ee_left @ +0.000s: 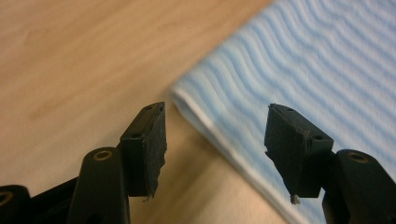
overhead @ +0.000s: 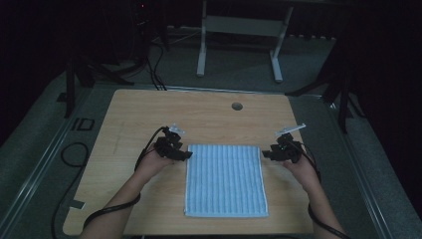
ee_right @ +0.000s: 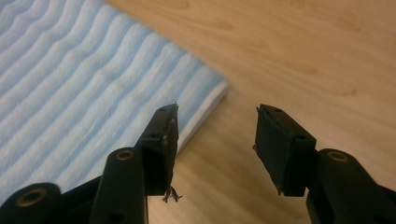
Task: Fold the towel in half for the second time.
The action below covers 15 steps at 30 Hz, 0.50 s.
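The left gripper (ee_left: 215, 140) has its fingers spread with nothing between them, just above the far left corner of the blue-and-white striped towel (overhead: 226, 180). The right gripper (ee_right: 215, 140), fingers likewise spread and empty, hangs at the towel's far right corner. The towel lies flat on the wooden surface (overhead: 209, 117).

Dim lab: wooden table (overhead: 209, 114), floor cables (overhead: 149, 64), metal frames (overhead: 239, 30).

Wooden table (overhead: 209, 117) with round cable hole (overhead: 237, 106) seen; white desk frame (overhead: 239, 30) set on grey floor (overhead: 45, 124) behind.
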{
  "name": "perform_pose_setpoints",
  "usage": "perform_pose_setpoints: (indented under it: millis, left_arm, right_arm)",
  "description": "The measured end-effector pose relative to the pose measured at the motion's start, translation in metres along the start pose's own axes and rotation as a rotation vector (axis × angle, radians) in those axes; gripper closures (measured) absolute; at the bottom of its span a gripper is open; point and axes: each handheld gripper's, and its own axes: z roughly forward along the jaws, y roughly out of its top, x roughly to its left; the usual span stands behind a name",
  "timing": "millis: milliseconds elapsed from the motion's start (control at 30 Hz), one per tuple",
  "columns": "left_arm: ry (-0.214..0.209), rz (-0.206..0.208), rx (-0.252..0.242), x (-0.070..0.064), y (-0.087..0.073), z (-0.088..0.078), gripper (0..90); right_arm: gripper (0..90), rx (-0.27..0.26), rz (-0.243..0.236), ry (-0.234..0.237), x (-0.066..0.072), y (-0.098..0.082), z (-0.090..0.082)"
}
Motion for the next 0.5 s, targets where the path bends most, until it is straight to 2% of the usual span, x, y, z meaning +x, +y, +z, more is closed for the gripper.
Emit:
perform_pose_setpoints:
  millis: [100,133,167,267,400,433,500]
  left_arm:
    - [0.011,-0.004,0.002,0.003,0.007,0.003,37.5]
    - [0.024,-0.003,0.002,0.006,0.015,0.008,37.5]
    - [0.017,-0.01,-0.009,0.008,0.018,0.01,35.9]
    - [-0.003,-0.025,-0.011,0.011,0.025,0.017,35.9]
    - [-0.005,-0.015,0.018,0.012,0.031,0.029,36.0]
    - [0.004,-0.018,0.031,0.012,0.032,0.032,36.0]
    - [-0.005,-0.033,0.036,0.014,0.032,0.037,36.1]
  right_arm:
    - [48.3,0.011,-0.007,0.005,-0.003,0.008,0.003]
    - [48.4,0.017,-0.004,0.007,-0.004,0.011,0.004]
    - [48.3,0.035,0.007,0.023,-0.007,0.017,0.011]
    - [47.7,0.035,0.038,0.037,-0.013,0.025,0.019]
    - [47.7,0.053,0.056,0.041,-0.016,0.033,0.032]
    - [47.8,0.063,0.061,0.038,-0.017,0.034,0.035]
    - [47.8,0.078,0.066,0.045,-0.018,0.035,0.043]
